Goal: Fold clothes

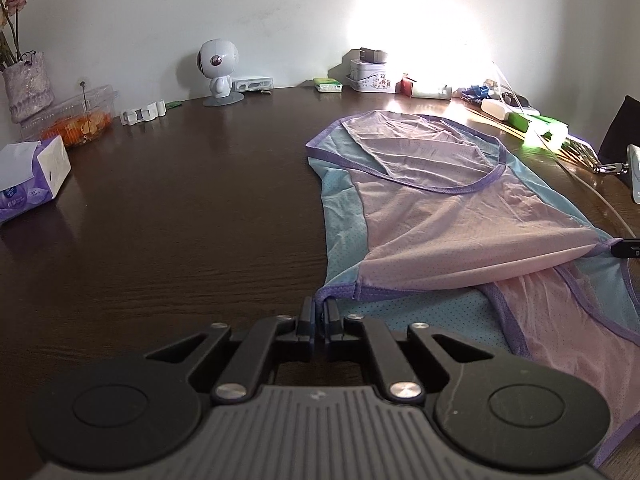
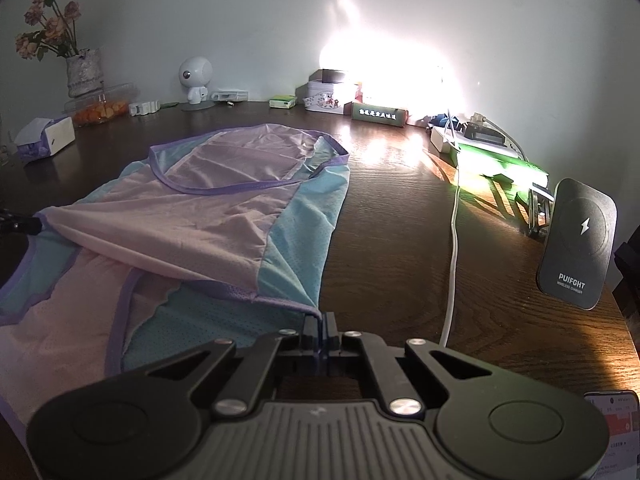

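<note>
Left tongs [image 1: 319, 316] and right tongs [image 2: 320, 322] each clamped on a purple-trimmed corner of the pink-blue vest [image 1: 460, 216], partly folded on counter [image 1: 180, 220].

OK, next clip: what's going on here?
A person with a handheld gripper in each hand is folding a pink-and-blue sleeveless top on a dark wooden table. The left gripper and the right gripper are each shut on a purple-trimmed corner of the top's edge. That edge is lifted and carried over the rest of the garment, so the fold is partway done, not yet laid flat.
</note>
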Available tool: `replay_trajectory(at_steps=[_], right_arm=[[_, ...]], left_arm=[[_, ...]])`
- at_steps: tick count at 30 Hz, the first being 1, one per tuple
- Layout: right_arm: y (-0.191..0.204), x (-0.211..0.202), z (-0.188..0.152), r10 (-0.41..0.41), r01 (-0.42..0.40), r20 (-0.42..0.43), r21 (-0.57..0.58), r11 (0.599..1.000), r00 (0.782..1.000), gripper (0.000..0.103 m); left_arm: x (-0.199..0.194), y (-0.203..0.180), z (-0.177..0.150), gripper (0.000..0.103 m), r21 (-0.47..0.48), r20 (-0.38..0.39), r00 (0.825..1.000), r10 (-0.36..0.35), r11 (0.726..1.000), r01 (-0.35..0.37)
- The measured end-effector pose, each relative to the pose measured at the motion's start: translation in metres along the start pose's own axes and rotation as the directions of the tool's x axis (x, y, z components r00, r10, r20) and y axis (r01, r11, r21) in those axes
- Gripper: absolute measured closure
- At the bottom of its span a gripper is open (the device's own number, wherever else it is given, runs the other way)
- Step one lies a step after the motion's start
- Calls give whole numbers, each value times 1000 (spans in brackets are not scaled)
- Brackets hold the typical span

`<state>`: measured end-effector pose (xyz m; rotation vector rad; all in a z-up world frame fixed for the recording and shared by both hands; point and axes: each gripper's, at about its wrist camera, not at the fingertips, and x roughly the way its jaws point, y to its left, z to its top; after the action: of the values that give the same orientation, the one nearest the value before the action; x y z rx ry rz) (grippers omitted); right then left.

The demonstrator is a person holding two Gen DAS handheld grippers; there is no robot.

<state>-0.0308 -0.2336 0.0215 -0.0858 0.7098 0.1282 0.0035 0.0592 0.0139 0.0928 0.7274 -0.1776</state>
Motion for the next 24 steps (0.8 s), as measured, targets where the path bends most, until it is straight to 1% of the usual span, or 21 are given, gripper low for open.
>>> replay_trajectory(at_steps=[1, 2, 3, 4, 5, 6, 8, 10, 12, 14, 15, 17, 19, 20, 22, 24], right_arm=[[1, 0, 0, -3, 3, 1, -9, 1000, 1000, 102], [2, 0, 0, -6, 6, 3, -16, 1000, 1000, 101], [3, -1, 0, -6, 6, 4, -22, 1000, 1000, 97], [3, -3, 0, -2, 2, 5, -28, 1000, 1000, 94], [3, -6, 1, 1, -1, 9, -28, 1000, 1000, 87], [1, -10, 1, 8, -8, 9, -25, 1000, 1000, 77], [-3, -21, 2, 44, -44, 9, -15, 999, 999, 69], [-8, -29, 5, 89, -89, 18, 11, 996, 996, 68], [-14, -34, 10, 130, -131, 32, 45, 990, 991, 66], [-20, -28, 23, 142, -146, 47, 82, 986, 989, 65], [-21, -21, 30, 131, -135, 49, 87, 987, 990, 65], [-25, -2, 48, 120, -124, 43, 97, 988, 992, 65], [-30, 21, 68, 124, -127, 32, 113, 985, 992, 65], [-33, 33, 78, 125, -127, 24, 123, 984, 992, 67], [-38, 57, 99, 111, -111, 12, 142, 984, 994, 67], [-44, 78, 116, 115, -114, 3, 172, 979, 993, 67]], left_arm=[[-1, -2, 0, 98, 12, 5, 1000, -9, 1000, 9], [-3, -3, -1, 94, 20, 13, 1000, -9, 1000, 9], [-6, -2, 0, 84, 15, 23, 1000, -5, 1000, 5], [-10, 0, 0, 76, 3, 31, 1000, -1, 1000, 1], [-13, 2, 1, 64, -10, 39, 999, 3, 1000, -2], [-19, 7, 2, 61, -33, 46, 999, -5, 999, 7], [-28, 19, 5, 60, -88, 60, 998, -35, 995, 40], [-34, 29, 10, 54, -138, 74, 995, -59, 988, 69], [-29, 34, 22, 51, -165, 82, 994, -67, 983, 79], [-13, 33, 40, 50, -153, 79, 995, -66, 985, 78], [0, 32, 50, 50, -141, 72, 995, -71, 987, 80], [30, 31, 74, 49, -133, 50, 994, -93, 986, 99], [65, 31, 98, 47, -140, 12, 993, -113, 984, 114], [82, 30, 108, 47, -138, -9, 993, -114, 984, 111], [111, 26, 123, 46, -123, -43, 995, -88, 989, 82], [130, 18, 132, 43, -82, -48, 998, -28, 996, 24]])
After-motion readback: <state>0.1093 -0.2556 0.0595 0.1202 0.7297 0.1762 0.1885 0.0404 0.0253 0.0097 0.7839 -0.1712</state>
